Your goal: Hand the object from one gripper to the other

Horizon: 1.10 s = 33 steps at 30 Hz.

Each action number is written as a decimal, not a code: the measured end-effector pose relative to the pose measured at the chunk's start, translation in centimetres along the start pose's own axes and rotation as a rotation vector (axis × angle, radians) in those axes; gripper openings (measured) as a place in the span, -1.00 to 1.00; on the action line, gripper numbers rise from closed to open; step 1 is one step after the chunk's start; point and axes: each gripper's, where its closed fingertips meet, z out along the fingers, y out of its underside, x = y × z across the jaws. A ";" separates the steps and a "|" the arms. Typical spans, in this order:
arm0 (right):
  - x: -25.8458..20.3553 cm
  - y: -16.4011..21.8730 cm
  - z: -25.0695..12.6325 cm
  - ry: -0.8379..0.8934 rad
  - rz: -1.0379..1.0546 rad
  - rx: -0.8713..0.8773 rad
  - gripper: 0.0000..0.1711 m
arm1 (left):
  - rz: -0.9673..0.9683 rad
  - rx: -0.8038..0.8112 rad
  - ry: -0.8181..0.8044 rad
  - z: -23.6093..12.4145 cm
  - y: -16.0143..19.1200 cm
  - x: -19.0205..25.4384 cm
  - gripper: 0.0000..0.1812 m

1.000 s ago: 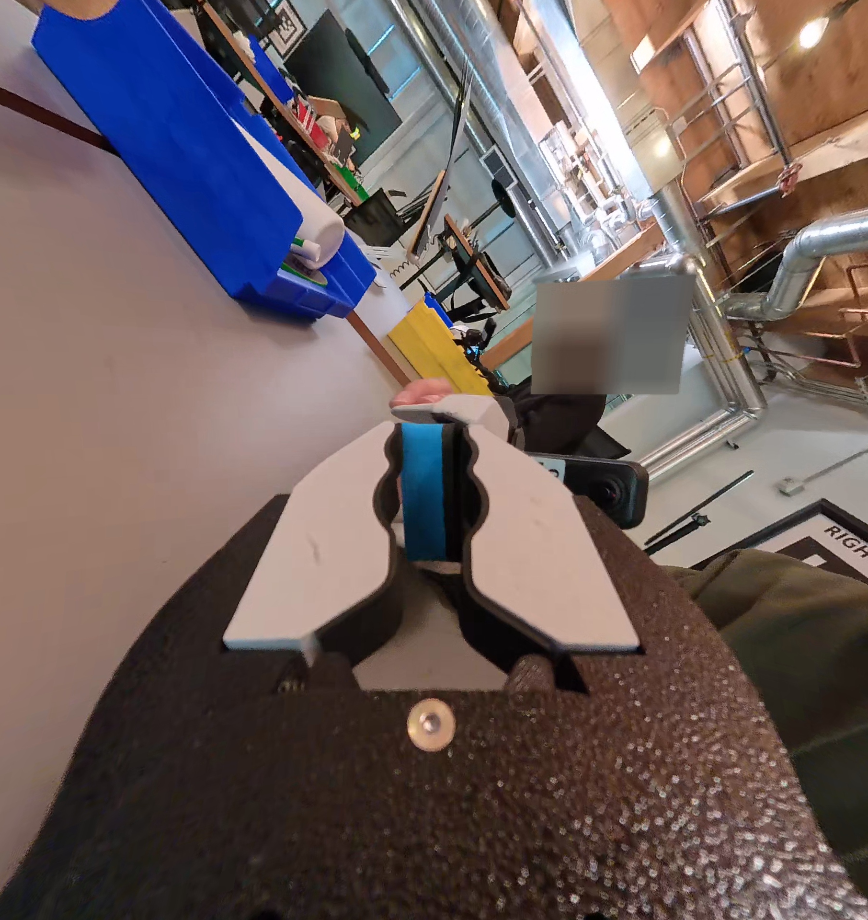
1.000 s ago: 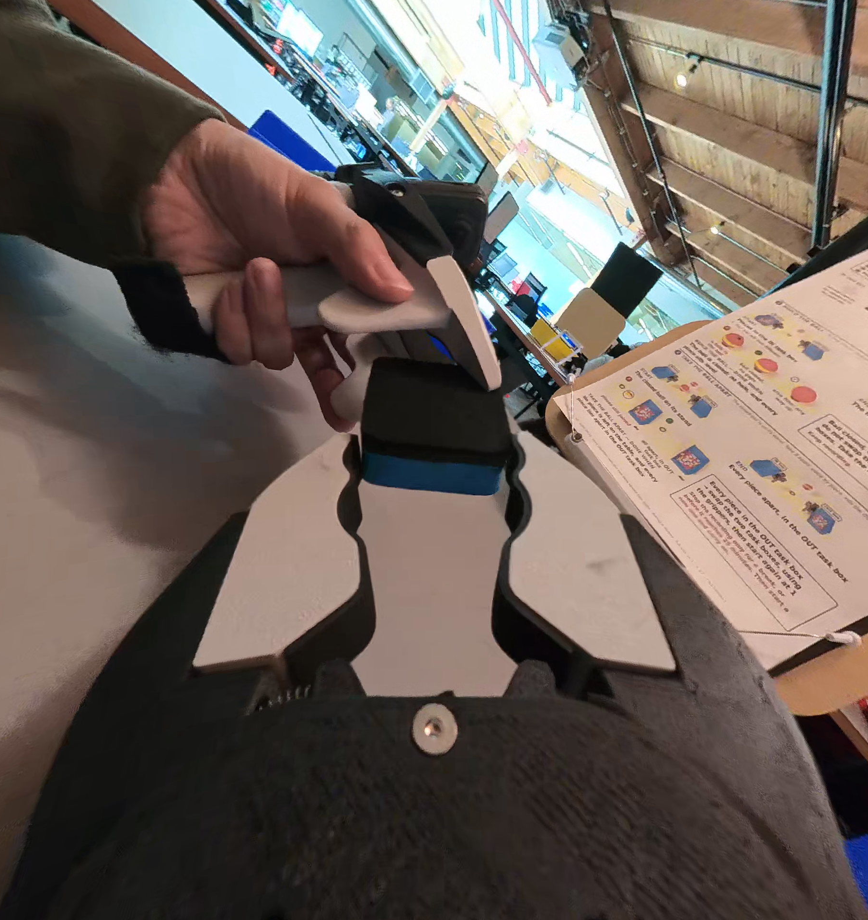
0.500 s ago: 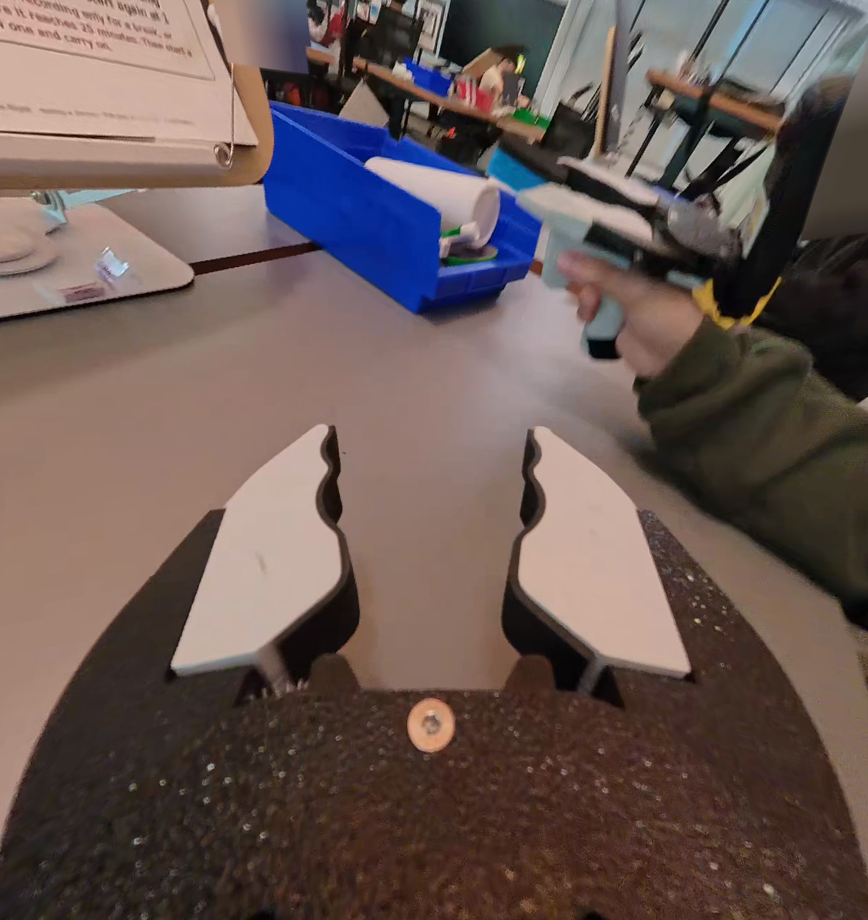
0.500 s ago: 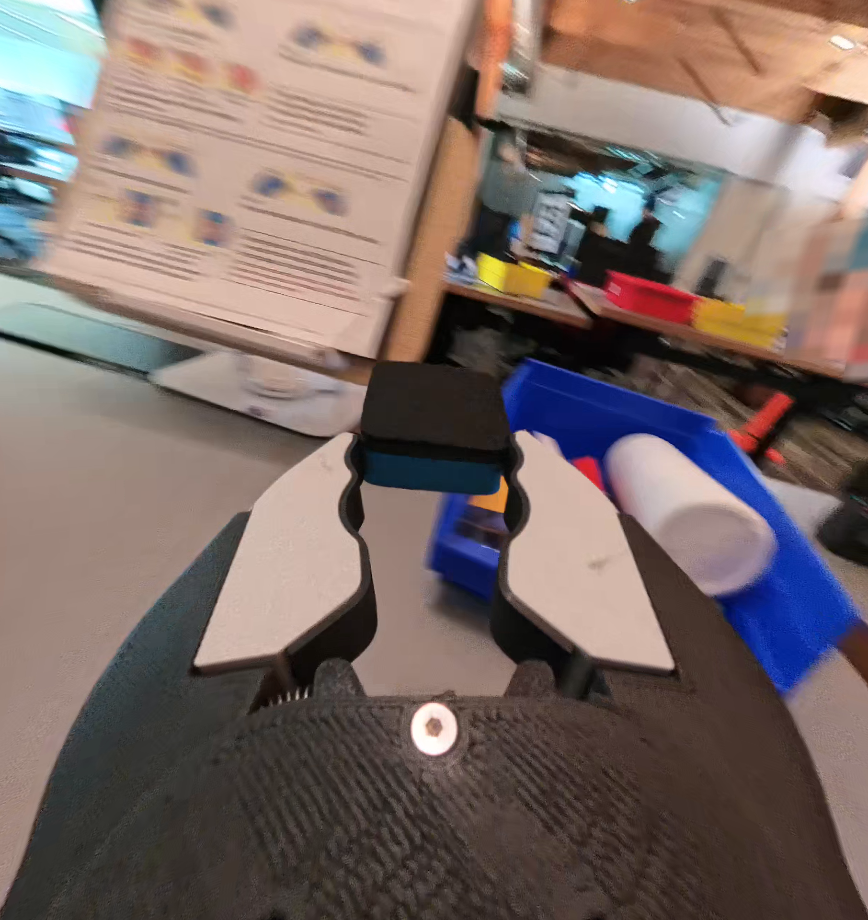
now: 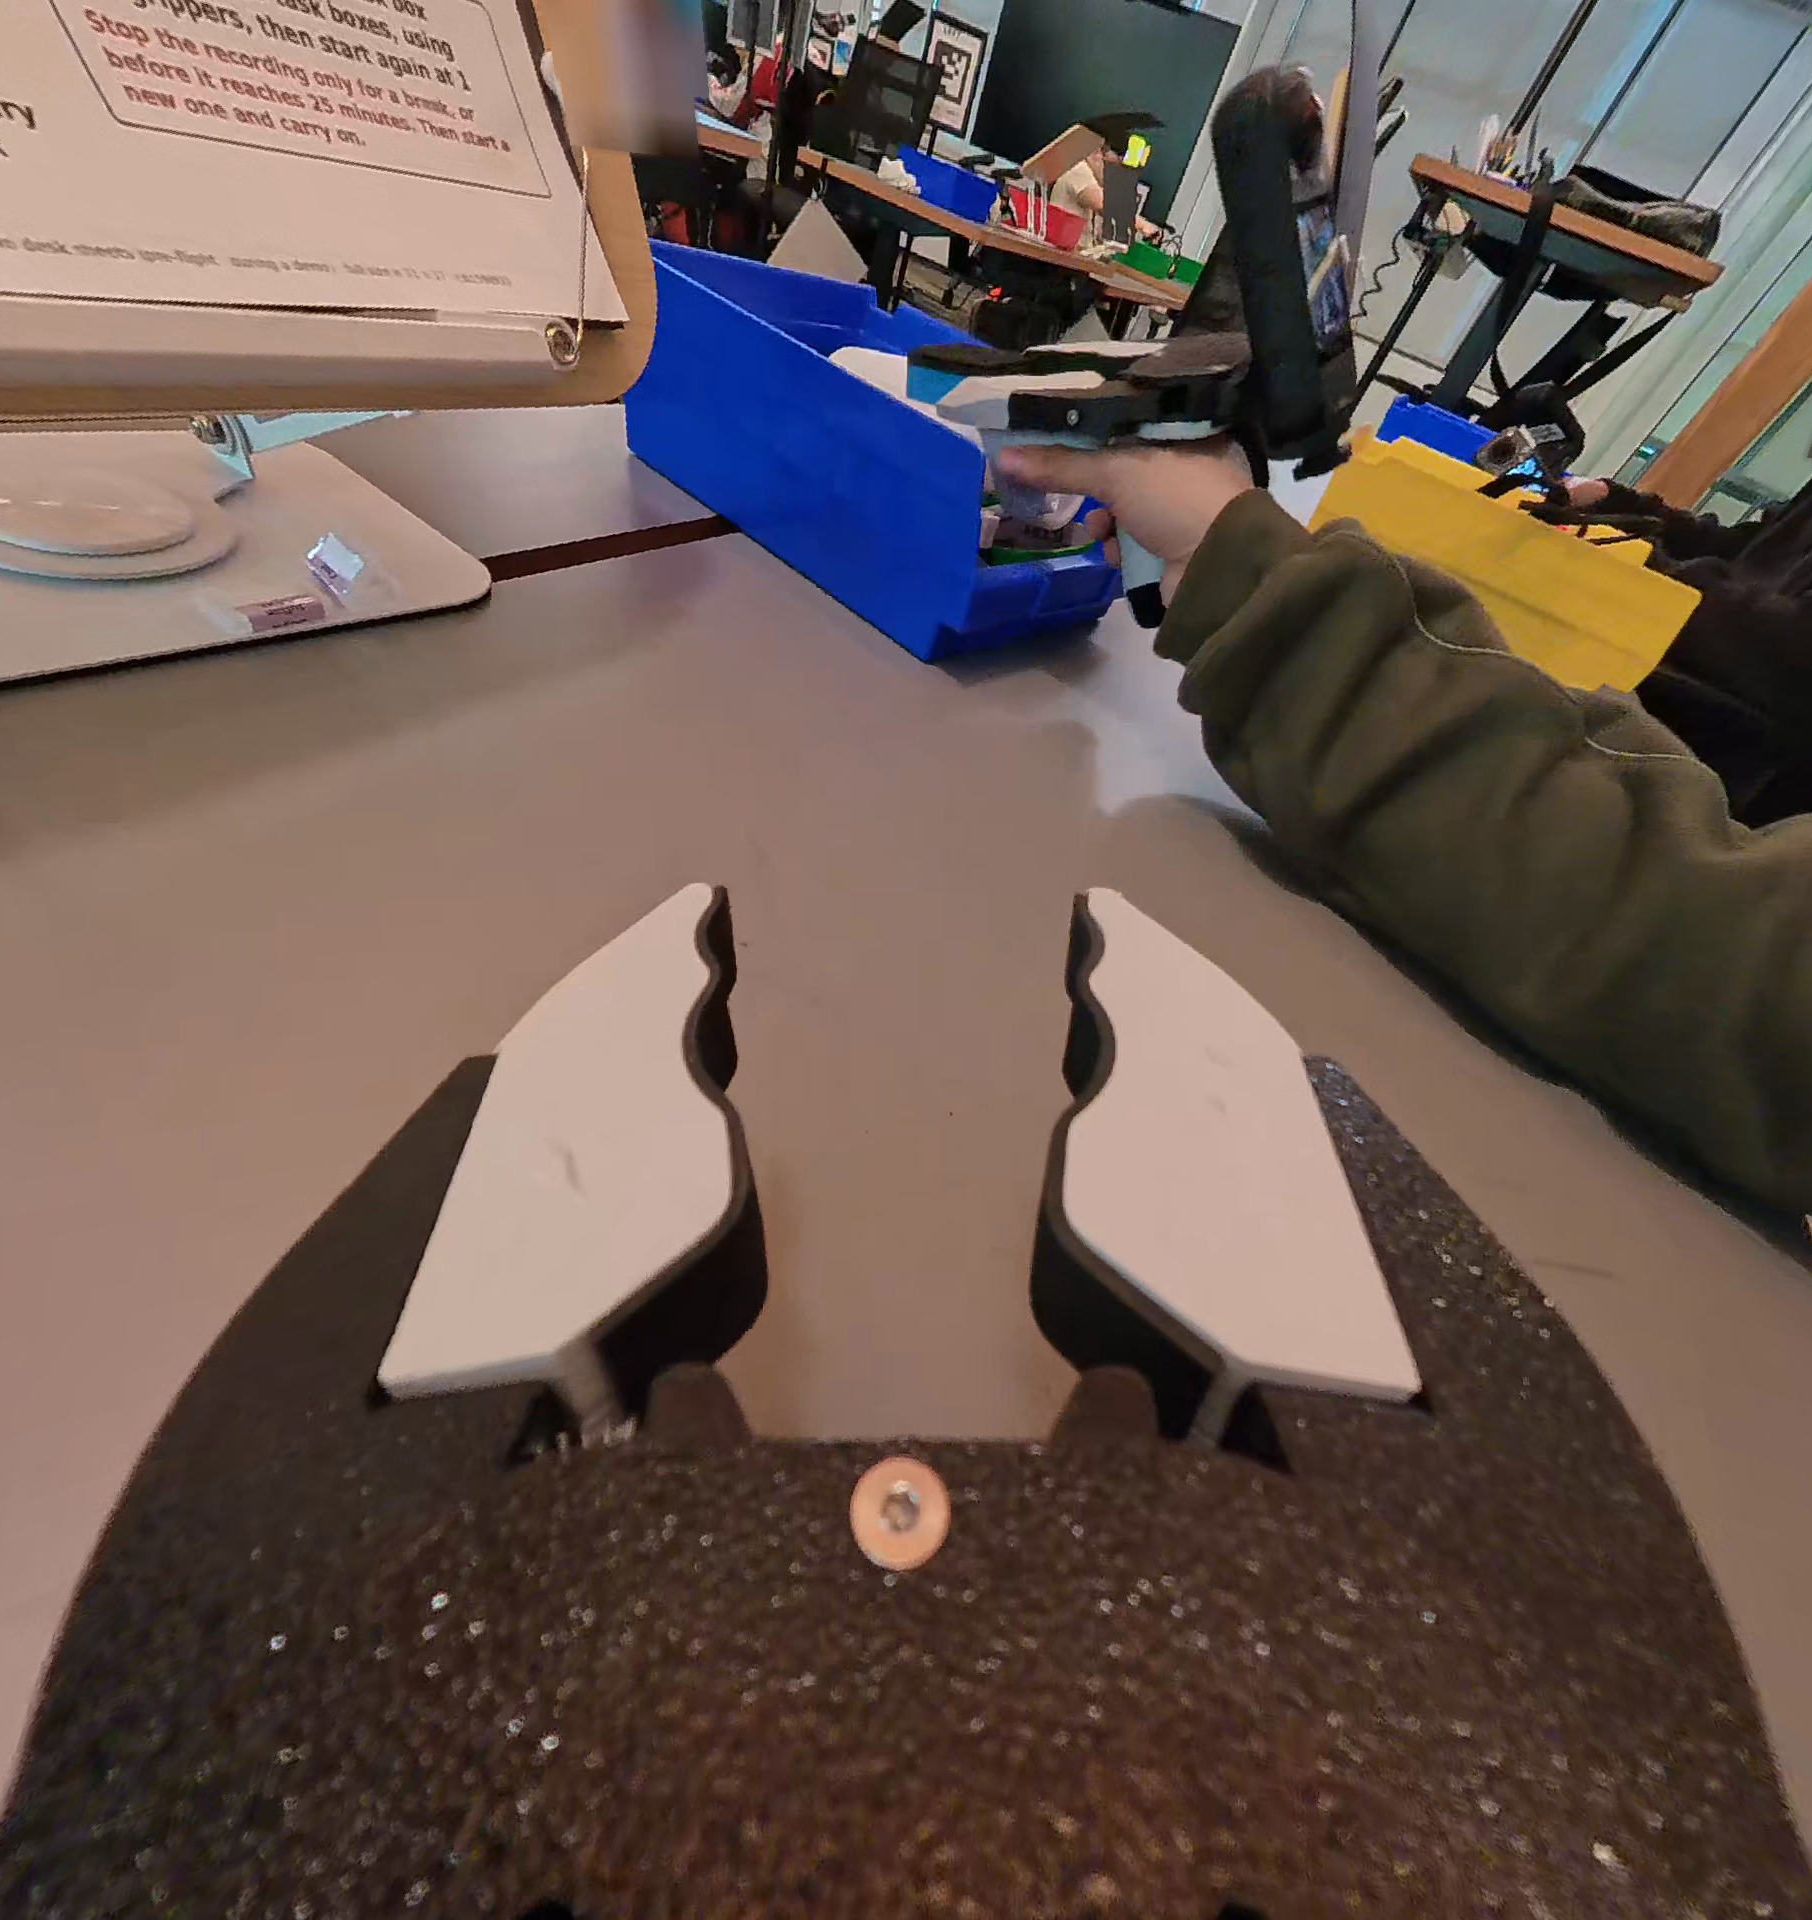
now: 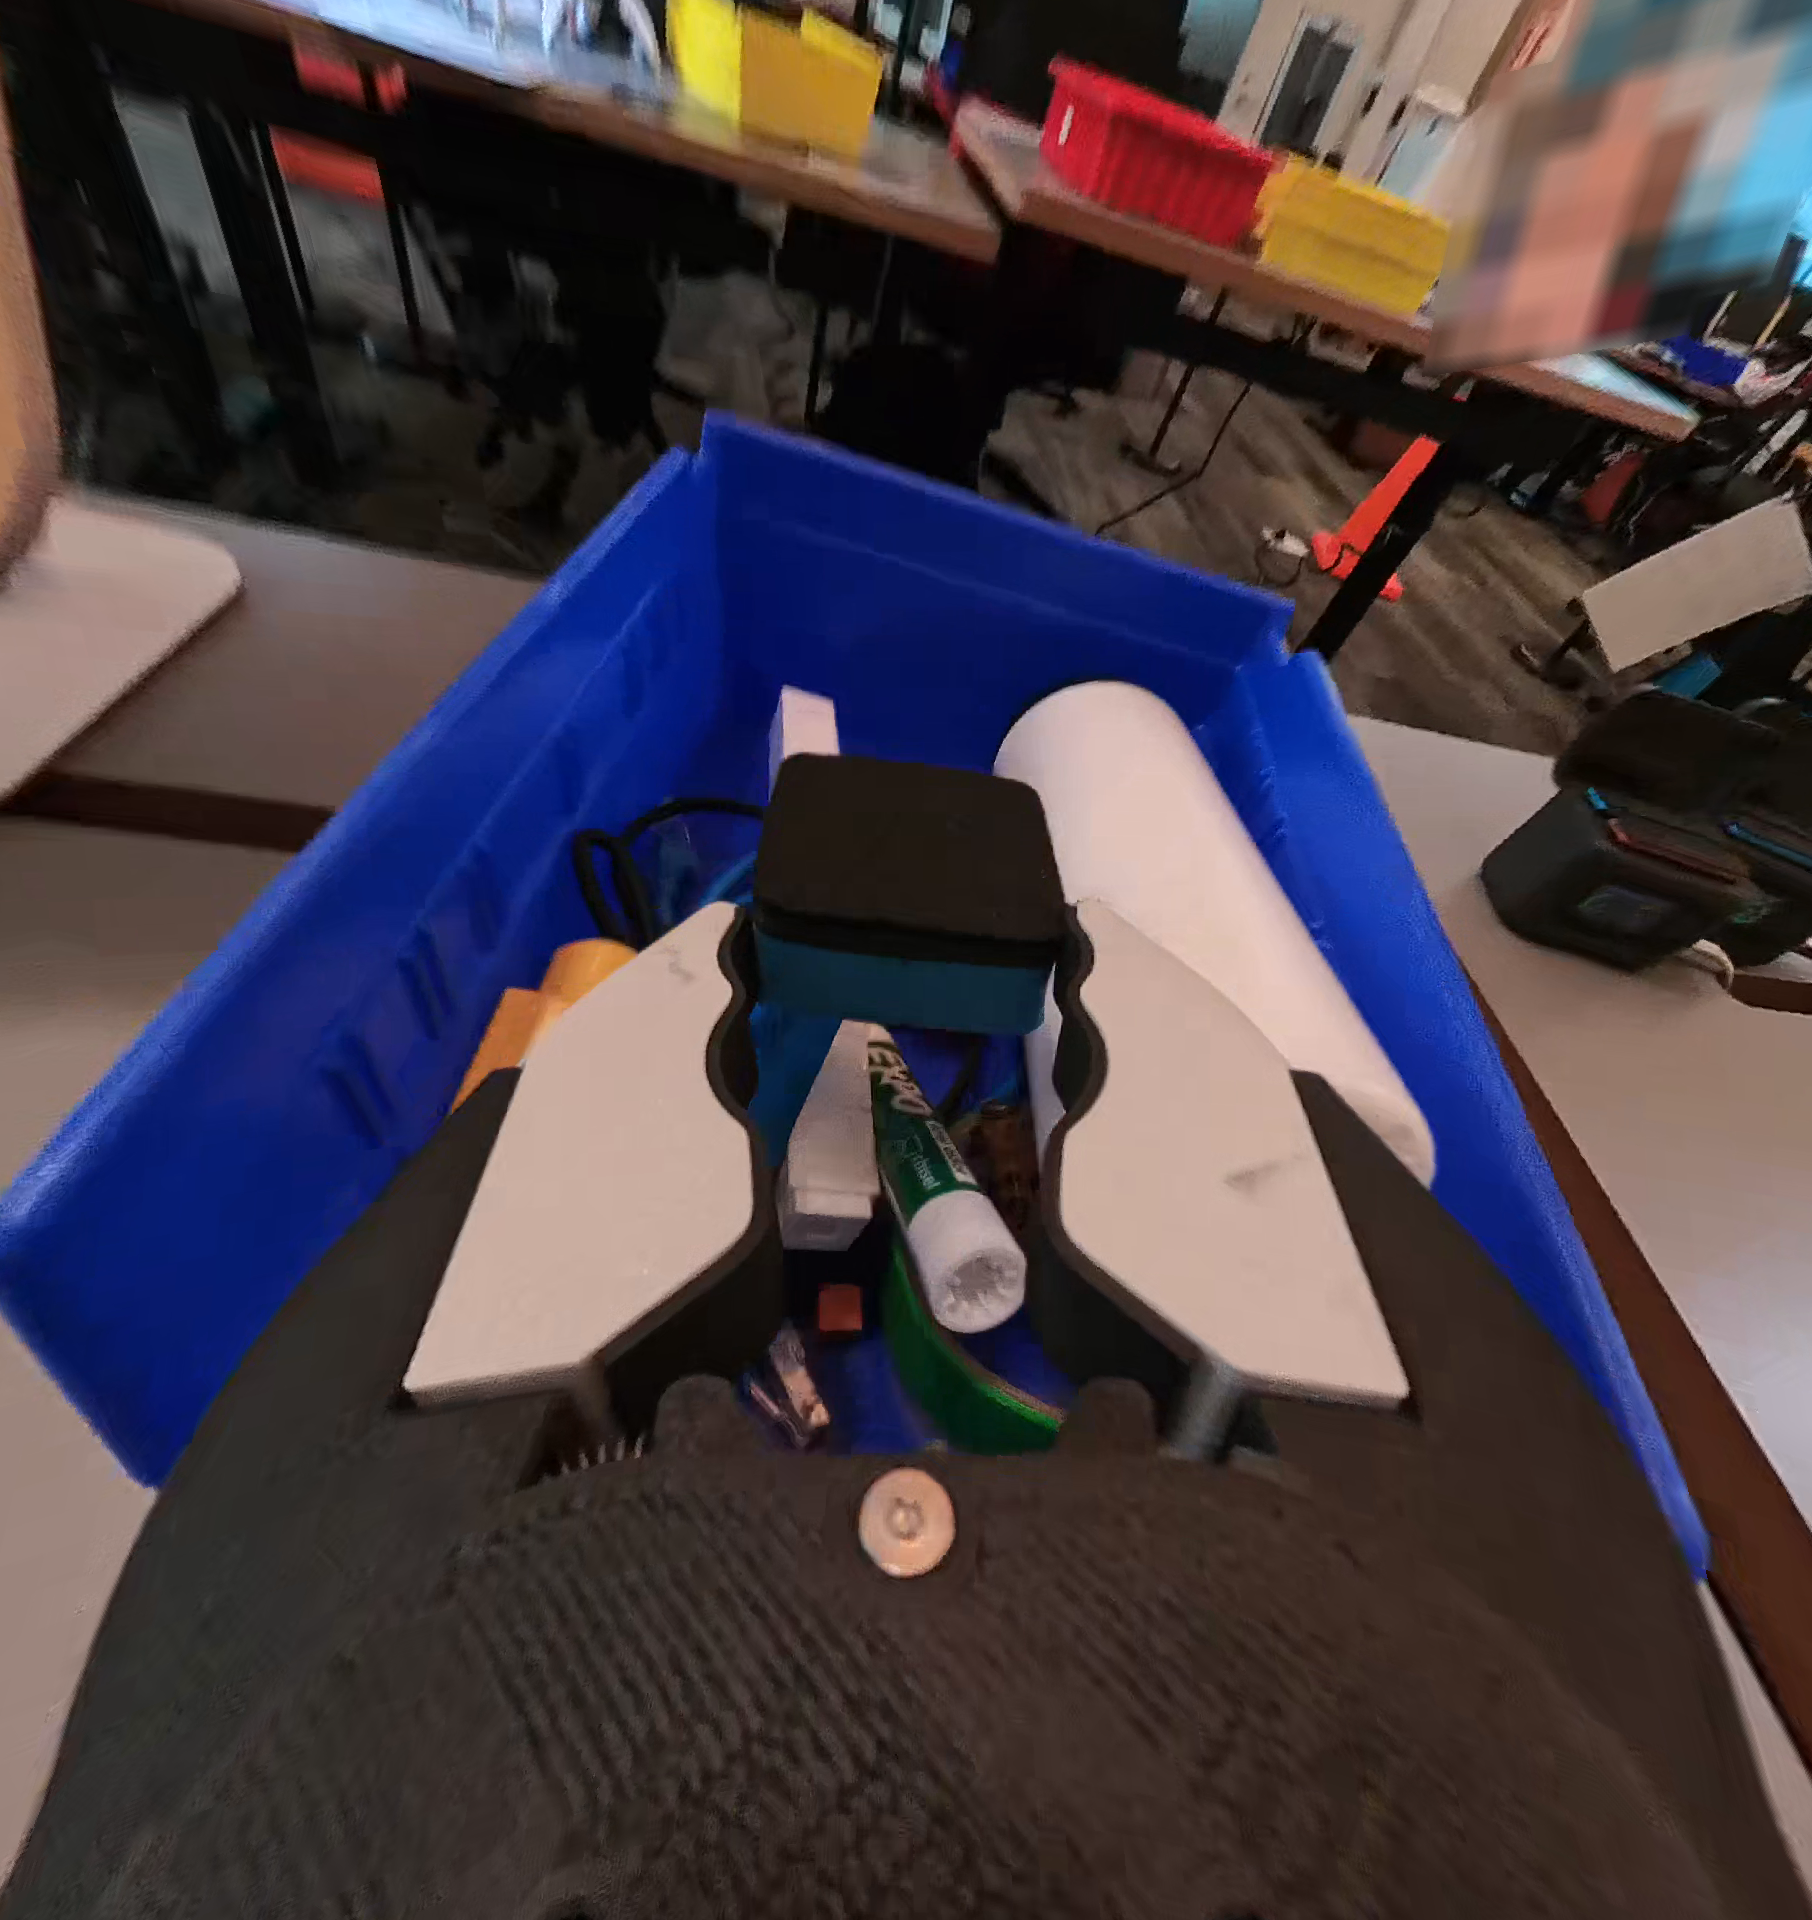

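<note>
Right gripper [image 6: 902, 966] pinching eraser [image 6: 900, 904], seemingly above blue bin [image 6: 382, 997]

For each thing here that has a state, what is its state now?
Left gripper: open, empty, over the grey table.
Right gripper: shut on the eraser, above the blue bin.
Eraser: held, black felt side up.
Blue bin: open, filled.
Green marker: lying in the bin, capped.

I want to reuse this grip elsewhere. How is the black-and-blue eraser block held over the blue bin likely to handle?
The eraser block, pinched at its blue base by the right hand-held gripper, looks like felt on foam: probably light and slightly squashy. Its flat faces suggest it won't roll. Dropped into the blue bin, it would likely land harmlessly.
</note>
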 end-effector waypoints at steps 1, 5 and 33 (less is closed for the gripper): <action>-0.2 0.2 0.1 -0.003 -0.020 -0.024 -0.34 | -0.006 -0.005 0.000 0.0 0.0 0.0 -0.33; 0.0 0.2 0.0 0.008 -0.066 -0.015 -0.09 | -0.007 -0.009 -0.004 0.0 -0.1 -0.1 -0.30; -18.4 0.9 -15.5 -0.649 0.185 0.235 0.13 | -0.522 -0.808 -0.803 -22.3 2.0 -31.3 -0.20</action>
